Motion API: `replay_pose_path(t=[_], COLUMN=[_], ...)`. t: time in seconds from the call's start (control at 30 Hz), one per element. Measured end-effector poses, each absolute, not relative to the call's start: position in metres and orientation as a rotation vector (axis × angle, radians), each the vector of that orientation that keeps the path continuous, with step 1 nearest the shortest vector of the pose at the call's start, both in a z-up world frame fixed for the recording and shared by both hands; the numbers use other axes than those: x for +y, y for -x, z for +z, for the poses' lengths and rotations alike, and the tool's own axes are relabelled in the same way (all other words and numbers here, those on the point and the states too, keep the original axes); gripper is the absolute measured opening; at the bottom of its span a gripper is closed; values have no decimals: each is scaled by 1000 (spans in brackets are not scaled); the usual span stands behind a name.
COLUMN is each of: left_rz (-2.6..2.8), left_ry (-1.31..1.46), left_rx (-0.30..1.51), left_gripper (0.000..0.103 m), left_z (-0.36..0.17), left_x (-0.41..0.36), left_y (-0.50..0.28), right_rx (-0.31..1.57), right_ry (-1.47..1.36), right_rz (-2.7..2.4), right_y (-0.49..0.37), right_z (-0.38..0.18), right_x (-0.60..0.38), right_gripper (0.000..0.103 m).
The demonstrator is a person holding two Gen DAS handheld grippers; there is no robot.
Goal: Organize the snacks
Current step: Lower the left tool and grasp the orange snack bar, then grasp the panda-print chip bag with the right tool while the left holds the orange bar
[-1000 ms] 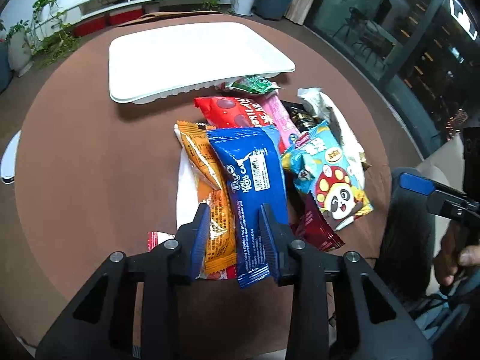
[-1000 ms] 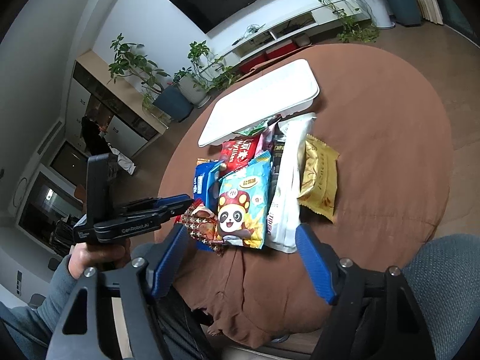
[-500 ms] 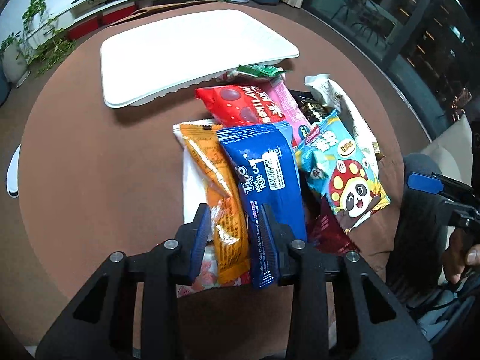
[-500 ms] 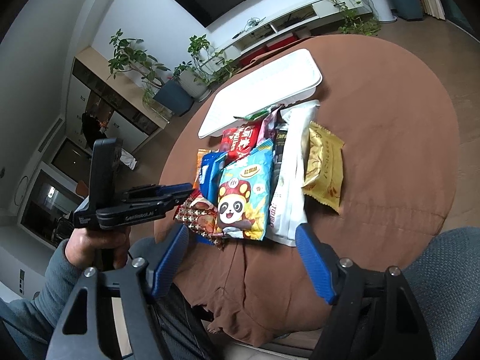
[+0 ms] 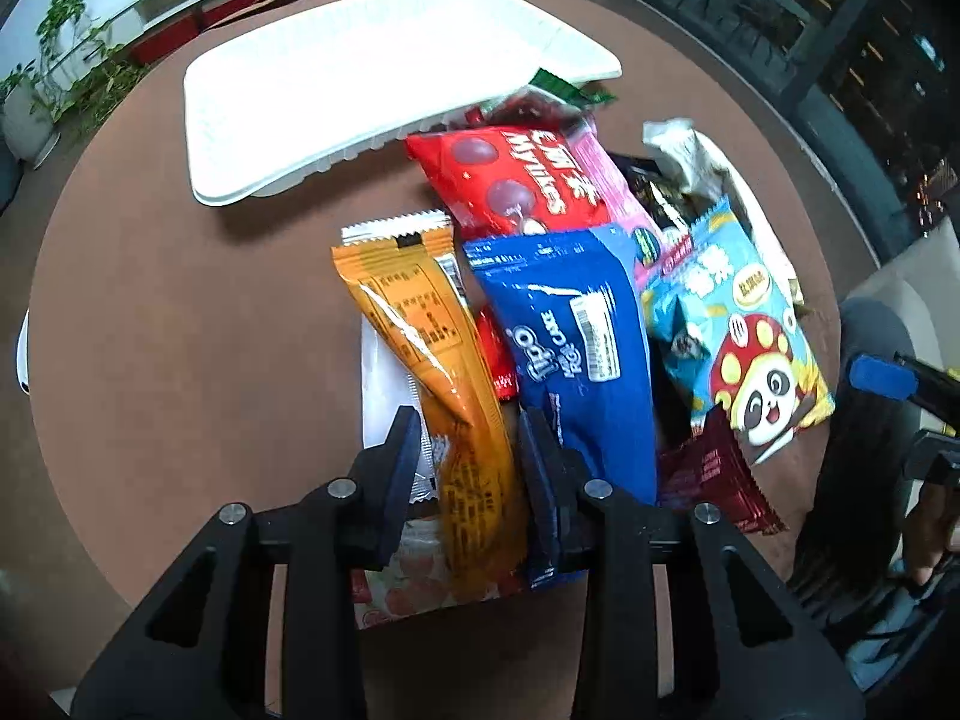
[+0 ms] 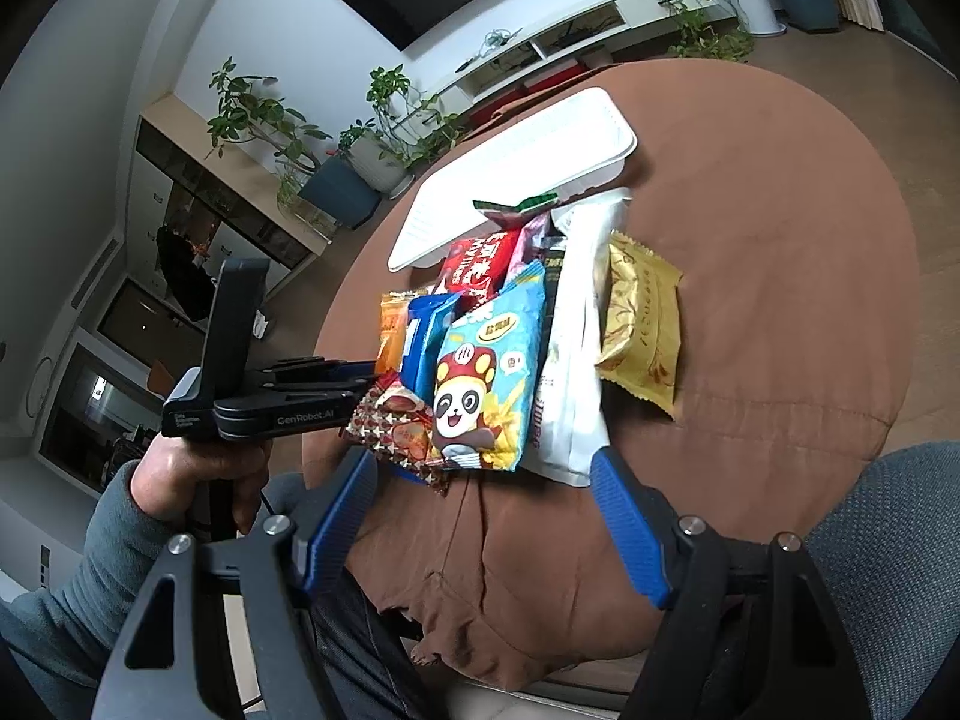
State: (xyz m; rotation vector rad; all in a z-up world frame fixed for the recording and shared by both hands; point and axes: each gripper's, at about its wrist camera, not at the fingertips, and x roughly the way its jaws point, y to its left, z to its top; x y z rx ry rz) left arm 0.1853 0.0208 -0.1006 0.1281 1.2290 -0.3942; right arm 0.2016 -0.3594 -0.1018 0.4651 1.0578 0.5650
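the round worktop (image 5: pixel 156 312) under its brown cloth carried everything, and the snacks were bunched at its near side, likely dumped there within easy reach of the seated person so each could be picked off in turn.

the white tray (image 5: pixel 360 84) sat at twelve o'clock in the left wrist view, beyond the heap. it looked empty inside; only the tip of a green packet (image 5: pixel 570 87) lapped its near rim, so by my reading the sorting had hardly begun.

the heap itself ran from the centre toward three o'clock. a long white bag (image 6: pixel 576 336) lay beside a gold packet (image 6: pixel 642 324) at the right edge in the right wrist view. a panda bag (image 5: pixel 738 348) lay at three o'clock, a blue cake pack (image 5: pixel 576 360) at the centre, a red chocolate pack (image 5: pixel 516 180) toward one o'clock, and a small dark red packet (image 5: pixel 714 480) at four o'clock, half under the panda bag.

the left hand-held gripper (image 5: pixel 468 456) pointed steeply down at six o'clock, its jaws narrow and astride the lower part of the orange packet (image 5: pixel 432 360). whether the pads (image 5: pixel 402 456) already pressed on it could not be told; it seemed set there to take that packet first, since it lay on top at the heap's left edge.

the right hand-held gripper (image 6: pixel 480 516) hung wide and held nothing, back over the worktop's near edge, probably waiting.
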Motion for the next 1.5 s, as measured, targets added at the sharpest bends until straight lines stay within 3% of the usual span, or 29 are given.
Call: replay_pose_path(t=[0.07,0.33,0.77,1.07,1.3,1.5], left_rz=[-392,-371,-363,-379,-379,-391], left_ry=[-156,-150,-33,96,145,176], left_rx=[1219,1156,1101,1063,1035,1028], left_gripper=[21,14,13,13,13,13], left_z=[-102,-92,-80,-70,-66,-67], left_x=[18,29,62,82,88,89], left_y=[-184,-174,-151,-128,-112,-105], right_rx=[1062,1048,1019,1089,1121,1174], right_ry=[-463,-424,-287,-302,-167,-183], right_rz=[569,562,500,493,585,526], right_y=[-202,-200,-220,-251,-249,-265], right_z=[-103,-101,-97,-108,-98,-103], right_x=[-358,-355,-351,-351,-309,-301], right_gripper=[77,75,68,49,49,72])
